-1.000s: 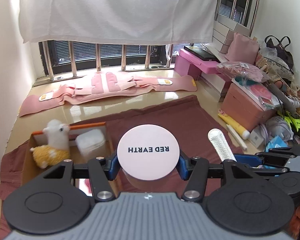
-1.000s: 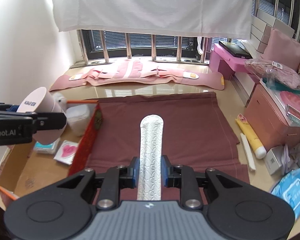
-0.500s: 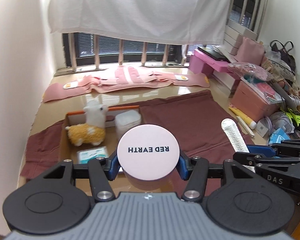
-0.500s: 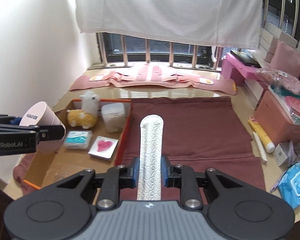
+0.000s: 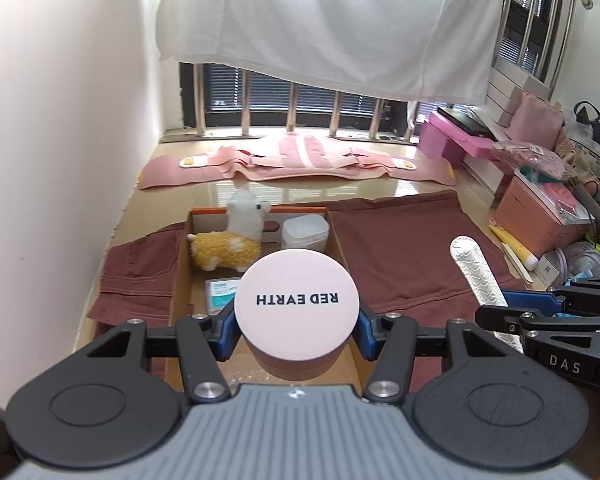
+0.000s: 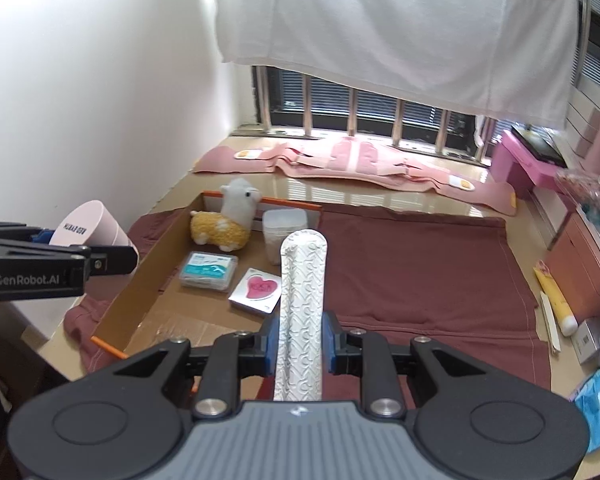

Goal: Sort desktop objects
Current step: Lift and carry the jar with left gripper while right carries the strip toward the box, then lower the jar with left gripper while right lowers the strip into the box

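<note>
Both grippers have risen and pulled back in the last second — the cardboard box (image 6: 148, 276), before only partly in view, now lies whole below and ahead of them. The left gripper (image 5: 297, 330) is clamped on the round pink "RED EARTH" jar (image 5: 297, 306), its pads pressing the jar from both sides; the jar hangs above the near part of the box. The right gripper (image 6: 300, 346) is closed tight on the long white embossed pouch (image 6: 302, 304), which points forward over the box's right edge and the maroon cloth (image 6: 420, 276).

Ahead of the jar, inside the box, sit the plush alpaca (image 5: 236, 240), a clear plastic container (image 5: 305, 232), a floss-pick box (image 6: 208, 270) and a heart-printed packet (image 6: 256, 290). The near floor of the box looks free — I judge that both held things go down there next, the jar first perhaps.
</note>
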{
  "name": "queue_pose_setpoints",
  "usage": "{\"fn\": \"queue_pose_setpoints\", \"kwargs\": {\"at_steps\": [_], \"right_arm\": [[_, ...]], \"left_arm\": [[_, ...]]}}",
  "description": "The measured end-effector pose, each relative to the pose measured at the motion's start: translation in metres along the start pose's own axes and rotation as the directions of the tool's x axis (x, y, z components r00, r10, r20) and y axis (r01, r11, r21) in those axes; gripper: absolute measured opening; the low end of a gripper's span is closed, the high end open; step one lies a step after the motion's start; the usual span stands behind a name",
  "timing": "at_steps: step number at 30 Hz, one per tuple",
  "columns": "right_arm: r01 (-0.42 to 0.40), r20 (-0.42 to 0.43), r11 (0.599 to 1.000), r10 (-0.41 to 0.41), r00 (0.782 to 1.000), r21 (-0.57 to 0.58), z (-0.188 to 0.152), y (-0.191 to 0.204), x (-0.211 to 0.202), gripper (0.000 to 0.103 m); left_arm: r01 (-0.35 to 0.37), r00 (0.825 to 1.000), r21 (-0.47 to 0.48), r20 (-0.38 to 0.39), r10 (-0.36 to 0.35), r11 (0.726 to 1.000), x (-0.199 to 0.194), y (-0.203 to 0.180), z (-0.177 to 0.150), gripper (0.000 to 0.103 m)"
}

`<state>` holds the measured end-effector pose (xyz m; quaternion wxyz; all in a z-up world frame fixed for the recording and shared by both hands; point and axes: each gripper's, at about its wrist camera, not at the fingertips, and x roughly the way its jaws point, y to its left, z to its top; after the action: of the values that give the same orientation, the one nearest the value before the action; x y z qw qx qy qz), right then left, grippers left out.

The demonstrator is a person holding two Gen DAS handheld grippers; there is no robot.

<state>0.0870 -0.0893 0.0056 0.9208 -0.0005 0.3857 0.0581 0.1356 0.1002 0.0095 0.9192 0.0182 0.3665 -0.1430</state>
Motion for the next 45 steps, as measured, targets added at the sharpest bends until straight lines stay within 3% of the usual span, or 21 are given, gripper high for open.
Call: {"fn": "queue_pose_setpoints", "kwargs": {"at_steps": [11, 19, 29, 35, 39, 45], "right_arm": [[-0.092, -0.011, 0.993, 0.091, 0.996, -0.077, 0.0, 0.015, -0.007, 0.021], [-0.14, -0.024, 0.983, 0.138, 0.99, -0.116, 0.009, 0.035, 0.001, 0.021], [-0.141, -0.077, 0.984, 0.133, 0.988, -0.107, 0.02, 0.056, 0.053, 0.021], [-0.11, -0.103, 0.987, 0.098, 0.99, -0.119, 0.026, 0.071, 0.097, 0.021], [-0.092, -0.131, 0.986, 0.074, 0.989, -0.141, 0.027, 0.079, 0.123, 0.021], [-0.108, -0.176, 0.982, 0.08, 0.981, -0.153, 0.023, 0.088, 0.148, 0.021]], "left_arm": [[-0.098, 0.995, -0.037, 0.012, 0.099, 0.995, -0.026, 0.004, -0.015, 0.055], [-0.109, 0.994, -0.047, 0.009, 0.109, 0.993, -0.031, 0.018, -0.013, 0.055], [0.001, 0.999, 0.023, -0.04, 0.0, 1.0, 0.015, 0.046, -0.005, 0.055], [0.094, 0.992, 0.131, -0.092, -0.083, 0.987, 0.057, 0.067, 0.005, 0.055], [0.158, 0.985, 0.233, -0.11, -0.136, 0.96, 0.077, 0.076, 0.011, 0.055], [0.251, 0.963, 0.373, -0.188, -0.192, 0.893, 0.111, 0.075, 0.007, 0.055]]}}
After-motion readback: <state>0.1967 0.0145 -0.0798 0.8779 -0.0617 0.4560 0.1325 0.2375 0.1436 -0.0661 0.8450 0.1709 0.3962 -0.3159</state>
